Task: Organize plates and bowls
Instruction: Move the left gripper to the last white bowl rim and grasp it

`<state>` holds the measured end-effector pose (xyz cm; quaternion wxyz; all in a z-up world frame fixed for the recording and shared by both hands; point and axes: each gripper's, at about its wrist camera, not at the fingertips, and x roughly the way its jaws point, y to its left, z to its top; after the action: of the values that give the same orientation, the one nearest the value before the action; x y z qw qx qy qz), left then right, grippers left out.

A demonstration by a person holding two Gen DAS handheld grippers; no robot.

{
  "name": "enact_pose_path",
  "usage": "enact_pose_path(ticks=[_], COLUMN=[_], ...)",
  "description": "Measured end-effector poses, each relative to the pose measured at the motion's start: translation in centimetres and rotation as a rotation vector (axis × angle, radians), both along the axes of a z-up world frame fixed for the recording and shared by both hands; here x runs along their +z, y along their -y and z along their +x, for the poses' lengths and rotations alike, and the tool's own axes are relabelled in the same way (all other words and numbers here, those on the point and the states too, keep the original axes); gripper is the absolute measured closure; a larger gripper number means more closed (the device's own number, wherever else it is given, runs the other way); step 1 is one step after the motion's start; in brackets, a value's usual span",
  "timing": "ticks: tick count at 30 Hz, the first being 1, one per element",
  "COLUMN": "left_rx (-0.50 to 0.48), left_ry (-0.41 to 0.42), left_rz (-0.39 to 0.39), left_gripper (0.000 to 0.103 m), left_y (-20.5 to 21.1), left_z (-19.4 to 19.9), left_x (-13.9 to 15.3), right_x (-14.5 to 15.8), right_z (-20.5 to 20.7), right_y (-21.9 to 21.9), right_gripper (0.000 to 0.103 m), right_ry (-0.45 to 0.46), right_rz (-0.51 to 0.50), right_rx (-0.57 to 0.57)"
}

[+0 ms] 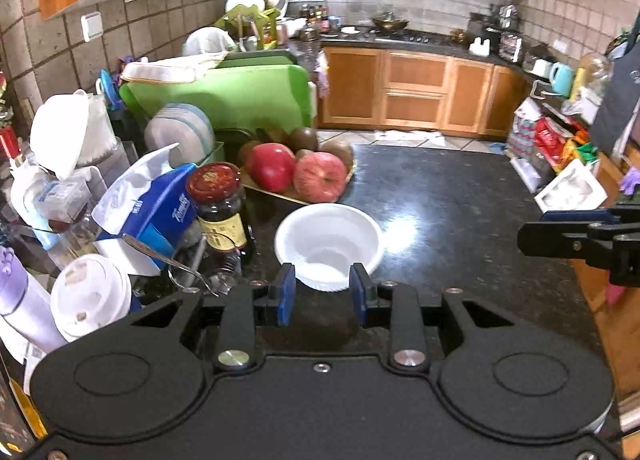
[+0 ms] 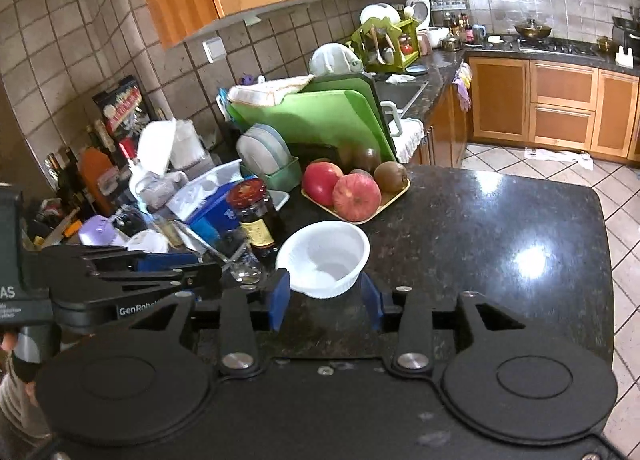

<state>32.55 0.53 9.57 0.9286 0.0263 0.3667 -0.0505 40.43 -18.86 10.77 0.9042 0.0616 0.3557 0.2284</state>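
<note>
A white ribbed bowl stands upright and empty on the black granite counter. In the left wrist view my left gripper is open, its blue pads flanking the bowl's near side with a gap to each side. The right gripper is open too, hovering just before the same bowl without touching it. Each gripper shows in the other's view: the right one at the right edge, the left one at the left. Pale plates stand on edge in a green rack.
A tray of apples and kiwis sits just behind the bowl. A dark sauce jar, a blue tissue pack, a lidded paper cup and a spoon crowd the left. A green cutting board leans behind. The counter's edge drops to tiled floor.
</note>
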Motion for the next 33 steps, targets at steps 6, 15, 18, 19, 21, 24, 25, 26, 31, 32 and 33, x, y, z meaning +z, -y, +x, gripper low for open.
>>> enact_pose_path(ticks=[6, 15, 18, 19, 21, 24, 25, 26, 31, 32, 33], left_rx=[0.035, 0.065, 0.074, 0.075, 0.078, 0.092, 0.097, 0.102, 0.131, 0.136, 0.136], left_ry=[-0.018, -0.046, -0.064, -0.069, -0.082, -0.099, -0.107, -0.119, -0.172, -0.182, -0.189], left_rz=[0.009, 0.012, 0.006, 0.005, 0.002, -0.003, -0.009, -0.019, -0.045, -0.043, -0.042], left_gripper=[0.063, 0.063, 0.063, 0.063, 0.063, 0.063, 0.063, 0.063, 0.063, 0.063, 0.063], left_y=[-0.3, -0.7, -0.8, -0.9, -1.0, -1.2, -1.4, -1.6, -2.4, -2.5, -2.6], left_z=[1.9, 4.1, 4.9, 5.3, 6.0, 7.0, 7.4, 7.8, 9.7, 9.9, 10.2], left_x=[-0.8, -1.5, -1.9, -2.0, -2.3, -2.6, -2.7, -2.9, -3.9, -4.2, -4.5], right_x=[-1.4, -2.8, -3.6, -3.9, -4.5, -5.5, -5.8, -6.2, -7.8, -8.2, -8.6], right_z=[3.5, 7.3, 8.3, 8.7, 9.6, 10.9, 11.4, 11.8, 13.9, 14.3, 14.6], right_y=[-1.4, -3.4, -4.0, -4.1, -4.6, -5.2, -5.4, -5.7, -6.3, -6.4, -6.5], right_gripper=[0.061, 0.061, 0.061, 0.063, 0.066, 0.066, 0.066, 0.067, 0.069, 0.069, 0.069], right_ry=[-0.032, -0.056, -0.074, -0.081, -0.099, -0.114, -0.111, -0.11, -0.146, -0.154, -0.163], right_rz=[-0.043, -0.107, -0.115, -0.118, -0.134, -0.153, -0.16, -0.169, -0.181, -0.181, -0.182], right_rx=[-0.008, 0.025, 0.034, 0.042, 0.053, 0.065, 0.059, 0.057, 0.058, 0.058, 0.057])
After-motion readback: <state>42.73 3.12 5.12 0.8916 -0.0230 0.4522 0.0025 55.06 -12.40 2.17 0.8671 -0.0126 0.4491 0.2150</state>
